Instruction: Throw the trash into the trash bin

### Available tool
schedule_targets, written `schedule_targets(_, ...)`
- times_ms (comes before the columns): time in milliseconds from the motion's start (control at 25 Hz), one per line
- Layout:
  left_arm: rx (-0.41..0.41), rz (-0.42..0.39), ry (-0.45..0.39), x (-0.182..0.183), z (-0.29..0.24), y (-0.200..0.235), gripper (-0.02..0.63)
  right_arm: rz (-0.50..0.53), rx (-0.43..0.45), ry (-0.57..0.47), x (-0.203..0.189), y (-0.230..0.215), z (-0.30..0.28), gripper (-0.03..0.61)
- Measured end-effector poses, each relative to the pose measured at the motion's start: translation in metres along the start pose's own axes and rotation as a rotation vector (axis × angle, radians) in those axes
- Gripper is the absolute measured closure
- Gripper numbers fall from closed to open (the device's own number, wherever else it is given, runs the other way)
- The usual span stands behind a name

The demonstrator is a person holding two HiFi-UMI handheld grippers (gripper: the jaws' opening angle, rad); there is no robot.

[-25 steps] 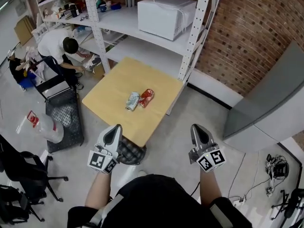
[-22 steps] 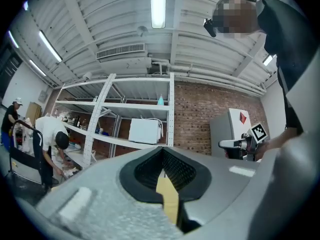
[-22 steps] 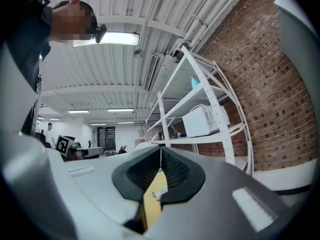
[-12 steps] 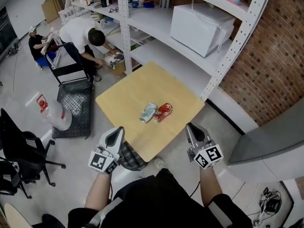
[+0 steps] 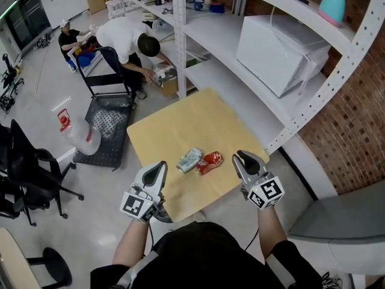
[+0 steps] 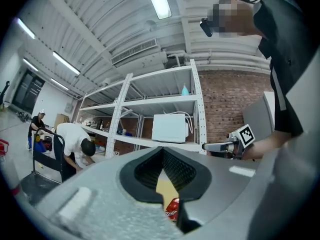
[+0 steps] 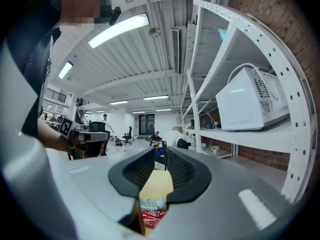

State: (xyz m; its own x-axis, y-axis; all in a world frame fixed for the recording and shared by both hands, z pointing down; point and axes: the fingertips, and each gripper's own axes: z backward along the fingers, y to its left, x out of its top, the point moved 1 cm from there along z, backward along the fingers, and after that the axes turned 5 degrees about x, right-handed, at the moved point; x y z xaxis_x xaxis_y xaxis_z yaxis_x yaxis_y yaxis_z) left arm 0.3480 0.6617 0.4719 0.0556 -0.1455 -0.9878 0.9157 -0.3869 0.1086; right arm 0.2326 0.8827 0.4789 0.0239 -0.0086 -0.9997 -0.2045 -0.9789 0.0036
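Lying on the pale square wooden table (image 5: 180, 122), near its front edge, are two pieces of trash: a crushed red drink can (image 5: 209, 162) and a crushed pale green-and-white can (image 5: 190, 159). They rest side by side and seem to touch.

Both cans lie between the two grippers in the head view and a little ahead of them, clear of either pair of jaws. The left gripper (image 5: 161, 165) hangs over the table's near corner, just beside the pale can. The right gripper (image 5: 240, 156) is just past the table's right edge, near the red can.

The left gripper's tips meet at a point with nothing pinched; through the hollow behind them its own view shows a sliver of the red can (image 6: 172, 208), low and beyond the jaws. The right gripper's jaws are opening, a thin slit between the tips, empty. Below them its view shows the red can (image 7: 150, 216) in front and the pale can (image 7: 151, 204) behind.

Each can lies flat on its side. Their long axes run roughly parallel, slanting from lower left to upper right in the head view.
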Motion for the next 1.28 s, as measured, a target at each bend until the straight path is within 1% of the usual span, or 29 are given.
schedule_targets(120, 0.027, 0.005, 0.032, -0.016, -0.011, -0.004, 0.612, -0.018, 0.045, 0.034, -0.014, -0.016, -0.013, 0.500)
schedule_targets(200, 0.055, 0.009, 0.051, -0.024, -0.014, 0.000, 0.612, -0.010, 0.090, 0.064, -0.024, -0.019, -0.027, 0.497)
schedule_targets(360, 0.096, 0.019, 0.078, -0.038, -0.013, 0.000, 0.612, 0.043, 0.226, 0.183, -0.049, -0.011, -0.055, 0.479)
schedule_targets(440, 0.106, 0.030, 0.094, -0.048, -0.015, -0.004, 0.612, 0.099, 0.296, 0.268, -0.068, -0.007, -0.068, 0.463)
schedule_targets(560, 0.121, 0.040, 0.113, -0.062, -0.020, -0.006, 0.612, 0.204, 0.409, 0.413, -0.101, -0.001, -0.085, 0.418)
schedule_targets(680, 0.163, 0.054, 0.127, -0.071, -0.017, -0.003, 0.612, 0.312, 0.563, 0.570, -0.147, 0.007, -0.091, 0.342)
schedule_targets(800, 0.220, 0.061, 0.145, -0.076, -0.005, -0.001, 0.612, 0.369, 0.707, 0.749, -0.194, 0.011, -0.092, 0.246)
schedule_targets(920, 0.274, 0.070, 0.168, -0.080, 0.014, 0.000, 0.612, 0.421, 0.838, 0.932, -0.238, 0.011, -0.090, 0.191)
schedule_targets(1000, 0.317, 0.072, 0.191, -0.083, 0.028, 0.004, 0.612, 0.457, 0.916, 1.036, -0.262, 0.014, -0.087, 0.156)
schedule_targets(1080, 0.359, 0.067, 0.205, -0.083, 0.040, 0.009, 0.612, 0.497, 0.971, 1.108, -0.278, 0.018, -0.087, 0.132)
schedule_targets(1120, 0.375, 0.064, 0.208, -0.081, 0.045, 0.010, 0.612, 0.515, 0.990, 1.133, -0.285, 0.019, -0.088, 0.132)
schedule_targets(1280, 0.404, 0.056, 0.211, -0.076, 0.056, 0.011, 0.612, 0.565, 1.033, 1.210, -0.306, 0.021, -0.088, 0.130)
